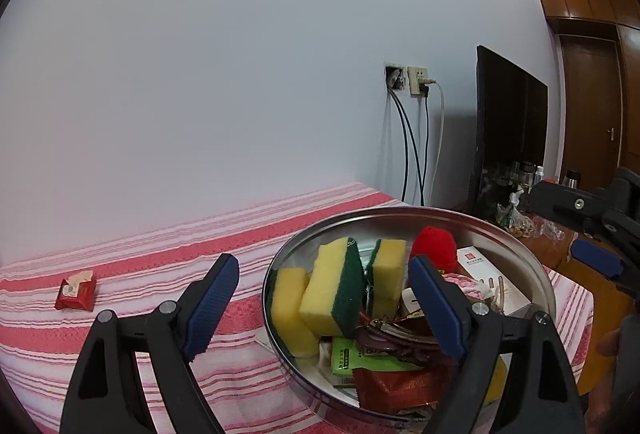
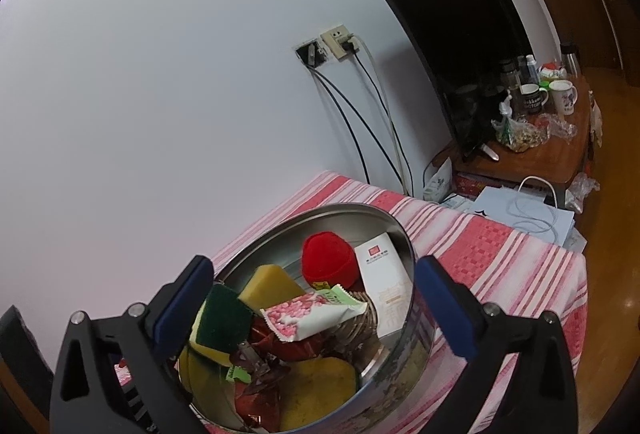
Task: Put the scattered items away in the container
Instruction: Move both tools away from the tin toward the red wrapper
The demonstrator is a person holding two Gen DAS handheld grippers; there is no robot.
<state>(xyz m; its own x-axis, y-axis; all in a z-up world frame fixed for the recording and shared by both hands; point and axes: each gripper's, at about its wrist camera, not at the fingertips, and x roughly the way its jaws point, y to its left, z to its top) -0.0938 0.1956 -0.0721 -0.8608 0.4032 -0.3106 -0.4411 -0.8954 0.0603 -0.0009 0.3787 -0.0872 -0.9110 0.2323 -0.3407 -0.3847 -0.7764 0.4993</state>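
Round metal tin (image 1: 520,254) sat on the striped cloth, nearly full of sponges and packets. Small red tissue packet (image 1: 76,294) lay well apart to its left, probably the last stray. Left gripper (image 1: 324,310) wide, empty; right gripper (image 2: 316,308) likewise. Approach low, pinch its sides.

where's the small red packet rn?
Left wrist view only: the small red packet lies on the striped cloth, far left, well apart from the round metal tin and left of the left gripper.
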